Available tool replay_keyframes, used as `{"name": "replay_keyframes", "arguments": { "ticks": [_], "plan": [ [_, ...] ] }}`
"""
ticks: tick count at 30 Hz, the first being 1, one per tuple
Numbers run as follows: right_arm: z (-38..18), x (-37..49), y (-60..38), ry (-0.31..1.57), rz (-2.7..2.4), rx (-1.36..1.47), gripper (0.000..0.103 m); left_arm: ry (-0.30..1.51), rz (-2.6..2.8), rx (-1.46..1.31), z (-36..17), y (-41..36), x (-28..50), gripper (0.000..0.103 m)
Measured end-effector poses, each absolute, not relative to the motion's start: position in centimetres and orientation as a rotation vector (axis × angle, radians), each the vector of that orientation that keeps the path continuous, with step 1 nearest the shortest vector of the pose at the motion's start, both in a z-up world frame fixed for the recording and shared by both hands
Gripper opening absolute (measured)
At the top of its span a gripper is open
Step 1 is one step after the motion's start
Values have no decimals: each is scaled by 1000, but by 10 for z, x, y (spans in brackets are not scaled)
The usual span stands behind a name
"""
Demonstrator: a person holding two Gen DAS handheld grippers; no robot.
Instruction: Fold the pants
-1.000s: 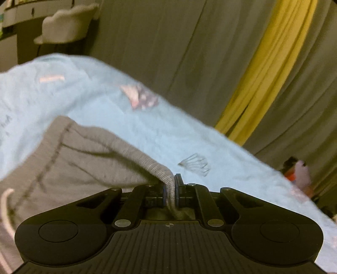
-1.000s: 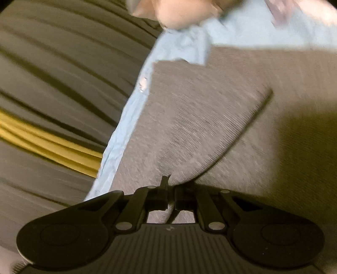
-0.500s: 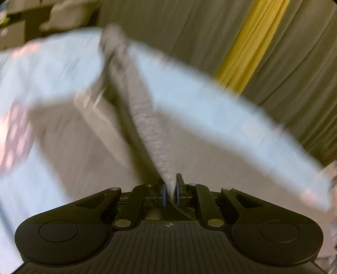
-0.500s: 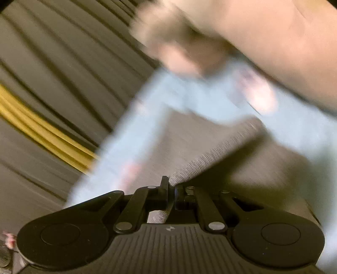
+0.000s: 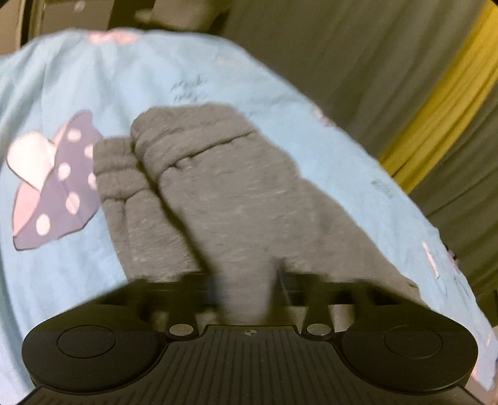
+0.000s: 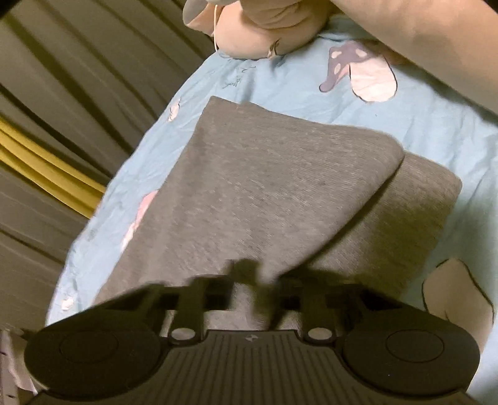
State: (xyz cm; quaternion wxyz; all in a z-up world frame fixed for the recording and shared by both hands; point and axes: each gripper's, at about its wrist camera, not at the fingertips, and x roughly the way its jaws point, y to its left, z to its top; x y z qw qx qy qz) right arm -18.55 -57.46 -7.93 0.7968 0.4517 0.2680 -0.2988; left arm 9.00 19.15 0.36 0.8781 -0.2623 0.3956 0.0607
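**Pants pinched in both grippers over the blue sheet**

Pants [image 5: 236, 199] of grey knit run right up into both tools. Nearest in the left wrist view, the left gripper [image 5: 249, 293] has its jaws drawn tight on a bunched strip of the grey cloth, which rises between the blurred black fingers [image 5: 281, 285] and spreads away over the bed. Beyond that pinch the fabric lies in two layers — a broad upper panel, and beside it on the left a narrower one ending in a gathered ribbed cuff [image 5: 115, 162]. A second cuff sits at the far end of the upper panel, touching the first.

In the right wrist view the right gripper [image 6: 249, 280] is likewise clamped on grey cloth, with a fold of it caught between the jaws. From there an upper layer stretches away to a straight far edge, and a lower layer shows from under it on the right, its corner resting on the sheet.

Under everything lies a light blue bedsheet [image 5: 162, 65] printed with a polka-dot mushroom [image 5: 59, 183] in pink and purple. At the top of the right view a person's bare hand [image 6: 258, 25] and forearm [image 6: 420, 46] hang over the sheet, with a thin white cord beside the hand. Farthest off hang olive curtains [image 5: 326, 40] with a yellow curtain [image 5: 435, 102] between them.
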Motion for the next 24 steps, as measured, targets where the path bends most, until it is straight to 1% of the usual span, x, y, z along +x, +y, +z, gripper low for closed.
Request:
{"name": "replay_keyframes", "arguments": {
  "ticks": [2, 4, 6, 7, 9, 10, 11, 12, 13, 14, 15, 16, 17, 19, 20, 21, 23, 24],
  "plan": [
    [-72, -176, -568, 587, -643, 914, 5, 793, 104, -541, 15, 196, 88, 13],
    [-54, -179, -562, 556, -637, 829, 5, 748, 75, -522, 26, 200, 81, 13],
    [-40, -186, -560, 530, -626, 785, 5, 742, 63, -504, 32, 202, 69, 13],
    [-37, -187, -559, 546, -636, 756, 5, 752, 64, -476, 29, 203, 66, 13],
    [-44, -178, -560, 647, -667, 677, 6, 818, 104, -407, 11, 199, 67, 15],
    [-54, -171, -562, 725, -680, 654, 6, 866, 128, -377, -3, 198, 70, 22],
    [-63, -166, -565, 800, -698, 676, 7, 872, 141, -368, -10, 198, 69, 23],
    [-66, -164, -568, 827, -703, 694, 8, 848, 144, -373, -9, 197, 66, 25],
    [-64, -165, -570, 821, -701, 699, 22, 826, 161, -379, -3, 196, 63, 39],
    [-58, -167, -570, 819, -734, 686, 43, 802, 208, -376, 5, 195, 61, 63],
    [-53, -169, -569, 812, -774, 649, 50, 771, 257, -367, 12, 194, 57, 72],
    [-45, -171, -566, 797, -821, 582, 55, 715, 308, -349, 22, 194, 50, 85],
    [-37, -172, -562, 784, -859, 513, 55, 653, 349, -322, 32, 192, 43, 90],
    [-20, -175, -554, 718, -872, 446, 55, 560, 382, -267, 48, 185, 29, 93],
    [-12, -174, -548, 678, -845, 449, 55, 526, 376, -246, 52, 181, 27, 96],
    [-4, -169, -542, 639, -802, 465, 55, 505, 364, -235, 53, 176, 25, 96],
    [11, -147, -523, 572, -653, 514, 55, 522, 332, -221, 46, 163, 28, 96],
    [14, -132, -514, 560, -562, 546, 55, 565, 335, -204, 36, 157, 30, 96]
  ]
}}
